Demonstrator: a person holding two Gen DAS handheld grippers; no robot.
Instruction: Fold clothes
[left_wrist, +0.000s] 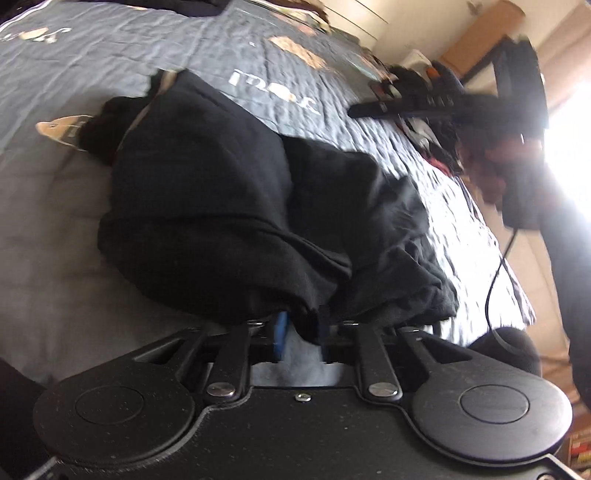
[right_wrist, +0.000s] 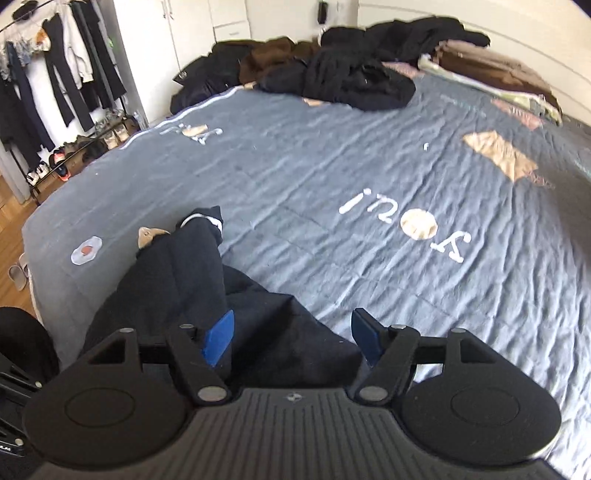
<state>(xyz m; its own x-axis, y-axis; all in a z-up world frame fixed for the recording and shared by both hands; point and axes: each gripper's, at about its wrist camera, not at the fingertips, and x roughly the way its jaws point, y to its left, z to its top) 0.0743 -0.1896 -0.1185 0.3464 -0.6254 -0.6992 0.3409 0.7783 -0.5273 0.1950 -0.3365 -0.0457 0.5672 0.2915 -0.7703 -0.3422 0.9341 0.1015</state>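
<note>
Lying lengthwise away from both cameras: dark garment on bedspread.

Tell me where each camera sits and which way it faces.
Left wrist: on the left gripper, angled down at the black garment; the right gripper and a dark sleeve show.
Right wrist: on the right gripper, facing across the bed to a clothes pile.
Shared: garment, grey bedspread.
</note>
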